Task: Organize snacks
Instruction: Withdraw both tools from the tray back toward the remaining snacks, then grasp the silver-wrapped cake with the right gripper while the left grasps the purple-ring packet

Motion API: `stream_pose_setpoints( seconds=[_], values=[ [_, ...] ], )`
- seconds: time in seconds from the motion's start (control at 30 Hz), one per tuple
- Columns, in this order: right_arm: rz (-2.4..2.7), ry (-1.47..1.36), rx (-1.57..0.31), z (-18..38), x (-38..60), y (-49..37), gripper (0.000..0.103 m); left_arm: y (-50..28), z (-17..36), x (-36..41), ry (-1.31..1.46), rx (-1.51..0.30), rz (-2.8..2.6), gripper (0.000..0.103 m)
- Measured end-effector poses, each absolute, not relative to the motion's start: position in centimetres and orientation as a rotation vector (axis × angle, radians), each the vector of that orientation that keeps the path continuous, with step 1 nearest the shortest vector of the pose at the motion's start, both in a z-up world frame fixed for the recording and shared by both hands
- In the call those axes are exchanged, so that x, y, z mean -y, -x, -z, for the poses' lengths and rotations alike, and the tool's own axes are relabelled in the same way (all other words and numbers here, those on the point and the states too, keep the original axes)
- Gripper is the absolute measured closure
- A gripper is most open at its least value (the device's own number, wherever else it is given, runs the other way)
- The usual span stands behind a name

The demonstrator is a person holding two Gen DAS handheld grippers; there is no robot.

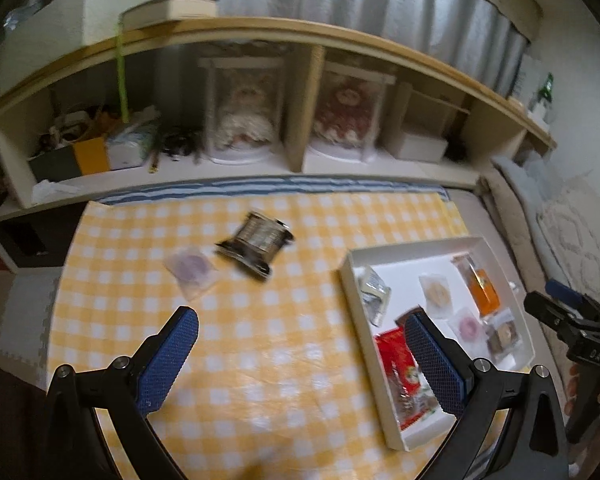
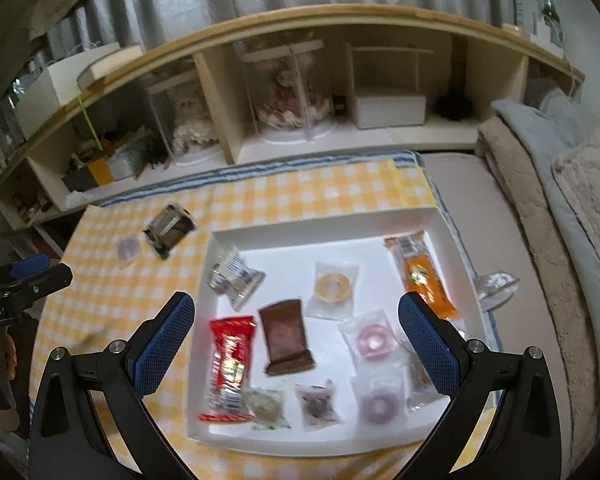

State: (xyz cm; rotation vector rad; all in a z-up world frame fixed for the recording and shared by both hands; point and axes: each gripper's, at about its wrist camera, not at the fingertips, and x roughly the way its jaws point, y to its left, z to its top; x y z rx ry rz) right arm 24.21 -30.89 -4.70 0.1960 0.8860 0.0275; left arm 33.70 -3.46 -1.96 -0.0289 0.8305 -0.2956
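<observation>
A white tray (image 2: 440,224) on the yellow checked cloth (image 1: 260,340) holds several wrapped snacks: a red pack (image 2: 230,364), a brown pack (image 2: 286,336), an orange pack (image 2: 420,276), a silver pack (image 2: 234,276) and ring-shaped sweets (image 2: 372,340). The tray also shows in the left wrist view (image 1: 380,380). Outside it on the cloth lie a dark silver pack (image 1: 256,244) and a clear purple ring sweet (image 1: 192,268). My left gripper (image 1: 300,360) is open and empty above the cloth, short of those two. My right gripper (image 2: 296,344) is open and empty above the tray.
A low wooden shelf (image 1: 308,112) with dolls in clear cases, boxes and clutter runs along the far edge. Folded blankets (image 2: 540,200) lie to the right. A crumpled silver wrapper (image 2: 494,284) lies just right of the tray.
</observation>
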Motion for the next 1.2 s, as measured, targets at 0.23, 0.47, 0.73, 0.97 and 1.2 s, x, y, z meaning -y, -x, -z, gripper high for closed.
stream_pose_setpoints(
  seconds=[0.23,0.47,0.73,0.97,1.2],
  values=[
    [-0.088,-0.216,-0.854,3.8,28.1,-25.8,0.000,-34.4,1.5,-2.0,0.119,-0.810,0.216,0.000],
    [-0.158,-0.193,-0.845,3.1,25.0,-28.8,0.000,-37.8,2.2,-5.4,0.177,-0.820,0.178,0.000],
    [-0.238,-0.249,-0.872,3.6,20.6,-34.7,0.000,-43.5,4.5,-5.6,0.196,-0.843,0.148,0.000],
    [-0.257,-0.343,-0.976,6.3,16.9,-41.2,0.000,-49.2,11.1,-4.6,0.218,-0.936,0.084,0.000],
    [-0.226,-0.518,-1.149,12.0,14.4,-46.3,0.000,-53.4,17.0,-3.2,0.202,-0.988,0.077,0.000]
  ],
)
